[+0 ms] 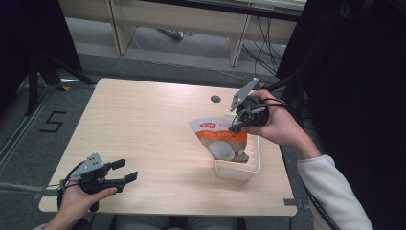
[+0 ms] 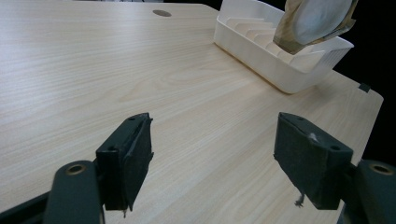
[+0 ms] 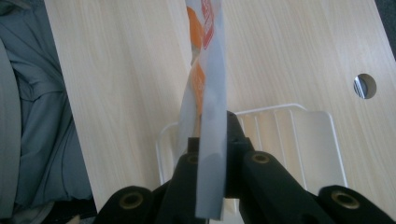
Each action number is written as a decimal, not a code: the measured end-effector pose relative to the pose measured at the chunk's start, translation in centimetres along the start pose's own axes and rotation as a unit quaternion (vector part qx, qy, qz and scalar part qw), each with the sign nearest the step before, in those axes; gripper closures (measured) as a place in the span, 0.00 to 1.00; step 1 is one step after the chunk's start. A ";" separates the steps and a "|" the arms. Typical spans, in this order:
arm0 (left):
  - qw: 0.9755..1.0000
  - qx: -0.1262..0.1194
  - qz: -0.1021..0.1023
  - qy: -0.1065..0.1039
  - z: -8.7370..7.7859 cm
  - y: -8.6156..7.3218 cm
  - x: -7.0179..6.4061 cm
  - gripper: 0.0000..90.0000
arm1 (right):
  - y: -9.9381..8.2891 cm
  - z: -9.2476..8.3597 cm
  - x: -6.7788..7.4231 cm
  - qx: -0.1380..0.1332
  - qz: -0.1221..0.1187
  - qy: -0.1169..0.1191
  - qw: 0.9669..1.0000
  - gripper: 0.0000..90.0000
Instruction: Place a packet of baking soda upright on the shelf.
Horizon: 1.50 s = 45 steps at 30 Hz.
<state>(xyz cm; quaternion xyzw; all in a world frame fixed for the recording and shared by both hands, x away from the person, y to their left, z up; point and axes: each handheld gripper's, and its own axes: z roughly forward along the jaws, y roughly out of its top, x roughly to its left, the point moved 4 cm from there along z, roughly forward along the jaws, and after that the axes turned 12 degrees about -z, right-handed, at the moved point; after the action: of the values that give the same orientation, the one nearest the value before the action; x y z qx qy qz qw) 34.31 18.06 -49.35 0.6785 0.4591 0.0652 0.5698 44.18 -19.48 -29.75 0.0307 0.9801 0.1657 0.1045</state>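
A flat orange and white food pouch (image 1: 220,140) stands tilted in the white slotted tray (image 1: 253,163) at the table's right side. My right gripper (image 1: 236,125) is shut on the pouch's upper right edge, just above the tray. In the right gripper view the pouch (image 3: 208,70) runs edge-on up from between the closed jaws, with the tray (image 3: 308,140) below. My left gripper (image 1: 125,171) rests open near the table's front left corner, nothing between its pads (image 2: 133,154). In the left gripper view the tray (image 2: 285,70) and pouch (image 2: 313,21) lie far ahead at the upper right.
A round cable hole (image 1: 215,98) sits in the light wooden table (image 1: 143,124) behind the tray. The tray stands close to the table's right front edge. Desk legs and cables (image 1: 258,43) stand on the floor beyond the table.
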 end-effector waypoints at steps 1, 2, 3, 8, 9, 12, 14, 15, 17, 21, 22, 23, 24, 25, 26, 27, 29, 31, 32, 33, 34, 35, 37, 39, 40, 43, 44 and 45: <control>1.000 0.000 0.000 0.000 0.0 0.0 0.0 0.30 | -0.1 0.1 -0.2 0.002 -0.018 0.010 1.000 1.00; 1.000 0.002 0.000 0.002 0.0 0.0 0.0 0.30 | -0.2 0.0 0.0 0.005 -0.011 0.009 1.000 1.00; 1.000 0.002 0.000 0.001 0.0 0.0 0.0 0.30 | -0.3 0.0 0.1 0.007 0.002 0.007 1.000 1.00; 1.000 0.001 0.000 0.003 0.0 0.0 0.0 0.30 | -0.6 -0.5 0.1 0.001 0.003 -0.003 1.000 1.00; 1.000 0.001 0.000 0.002 0.0 0.0 0.0 0.30 | -0.7 -0.6 0.1 0.001 -0.001 0.003 1.000 1.00; 1.000 0.001 0.002 0.002 0.0 0.0 0.0 0.30 | -0.8 -0.7 0.1 0.002 0.004 0.000 1.000 1.00; 1.000 -0.003 -0.006 0.002 0.1 0.0 -0.1 0.30 | -0.8 -0.7 0.3 0.005 0.002 -0.003 1.000 1.00; 1.000 -0.003 -0.007 0.001 0.1 0.0 -0.1 0.30 | -0.9 -0.7 0.4 0.009 0.005 0.011 1.000 1.00; 1.000 -0.001 -0.008 0.004 0.1 0.0 -0.1 0.30 | -0.9 -0.7 0.4 0.008 0.005 -0.001 1.000 1.00; 1.000 -0.003 -0.007 0.001 0.1 0.0 -0.1 0.30 | -1.1 -0.8 0.5 0.012 0.004 0.016 1.000 1.00; 1.000 -0.003 -0.007 0.001 0.1 0.0 -0.1 0.30 | -1.1 -0.8 0.5 0.013 0.005 0.015 1.000 1.00; 1.000 -0.003 -0.007 0.001 0.1 0.0 -0.1 0.30 | -1.1 -0.9 0.6 0.011 0.006 0.016 1.000 1.00; 1.000 -0.004 -0.007 0.001 0.1 0.0 -0.1 0.30 | -1.1 -0.8 0.6 0.010 0.004 0.016 1.000 1.00; 1.000 -0.003 -0.006 0.003 0.1 0.0 -0.1 0.30 | -1.2 -0.8 0.5 0.010 -0.009 0.017 1.000 1.00; 1.000 -0.002 -0.005 0.005 0.0 0.0 -0.1 0.30 | -1.2 -0.7 0.5 0.008 -0.008 0.022 1.000 1.00; 1.000 -0.003 -0.006 0.004 0.1 0.0 -0.1 0.30 | -1.2 -0.7 0.4 0.007 -0.016 0.021 1.000 1.00; 1.000 -0.005 -0.007 0.001 0.1 0.0 -0.1 0.30 | -1.3 -0.8 0.7 0.011 0.001 0.023 1.000 1.00; 1.000 -0.003 -0.006 0.005 0.0 0.0 -0.1 0.30 | -1.3 -0.9 0.7 0.012 -0.001 0.023 1.000 1.00; 1.000 -0.004 -0.006 0.004 0.1 0.0 -0.1 0.30 | -1.3 -0.9 0.7 0.012 0.000 0.021 1.000 1.00; 1.000 -0.004 -0.007 0.000 0.1 0.0 -0.1 0.30 | -1.3 -1.0 0.7 0.011 0.001 0.021 1.000 1.00; 1.000 -0.004 -0.007 0.000 0.1 0.0 -0.1 0.30 | -1.3 -1.1 0.8 0.012 0.005 0.018 1.000 1.00; 1.000 -0.005 -0.008 0.001 0.1 0.0 -0.1 0.30 | -1.3 -1.1 0.8 0.010 0.000 0.022 1.000 1.00; 1.000 -0.005 -0.007 0.001 0.1 0.0 -0.1 0.30 | -1.3 -1.0 0.7 0.005 -0.019 0.028 0.999 1.00; 1.000 -0.004 -0.005 0.004 0.1 0.0 -0.1 0.30 | -1.4 -0.8 0.8 0.013 -0.014 0.029 0.999 1.00; 1.000 -0.006 -0.007 0.001 0.1 0.0 -0.1 0.30 | -1.5 -0.7 1.0 0.015 -0.003 0.034 0.999 1.00; 1.000 -0.007 -0.007 0.000 0.1 0.0 -0.1 0.30 | -1.7 -0.4 0.9 0.021 -0.009 0.034 0.999 1.00; 1.000 -0.005 -0.006 0.004 0.1 0.0 -0.1 0.30 | -1.8 -0.3 1.0 0.020 -0.007 0.037 0.999 1.00; 1.000 -0.005 -0.006 0.004 0.1 0.0 -0.1 0.30 | -1.8 -0.3 1.1 0.022 -0.004 0.036 0.999 1.00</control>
<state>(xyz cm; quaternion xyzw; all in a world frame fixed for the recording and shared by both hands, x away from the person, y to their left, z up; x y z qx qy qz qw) 34.31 17.93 -49.28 0.6728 0.4651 0.0663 0.5715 43.01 -21.17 -30.31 0.0230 0.9867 0.1450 0.0695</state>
